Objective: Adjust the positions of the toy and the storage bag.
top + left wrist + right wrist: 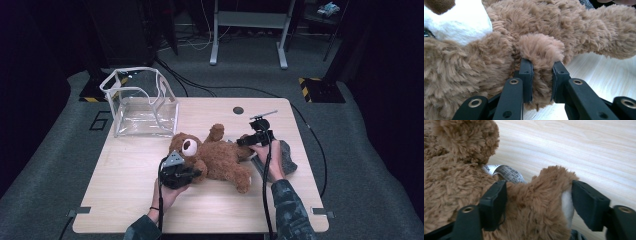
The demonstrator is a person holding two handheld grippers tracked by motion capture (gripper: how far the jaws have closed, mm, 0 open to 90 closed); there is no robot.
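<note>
The teddy bear [217, 159] is flat on its back mid-desk [125, 190], near the clear bag [142, 107]. Left claw [542, 82] is clenched on one fuzzy arm, and the right claw [537, 205] has a foot between its jaws, looks like it's pinching it. Holding both ends probably lets them lift it without flopping.

A pale wooden table [130, 200] stands on grey carpet [45, 160], lit from above while the room's edges fall into darkness; at twelve o'clock a grey metal frame [248, 22] rests on two feet. Black cables [200, 89] trail over the floor from eleven o'clock towards the table; yellow-and-black striped blocks [320, 90] lie at one o'clock and ten o'clock.
</note>
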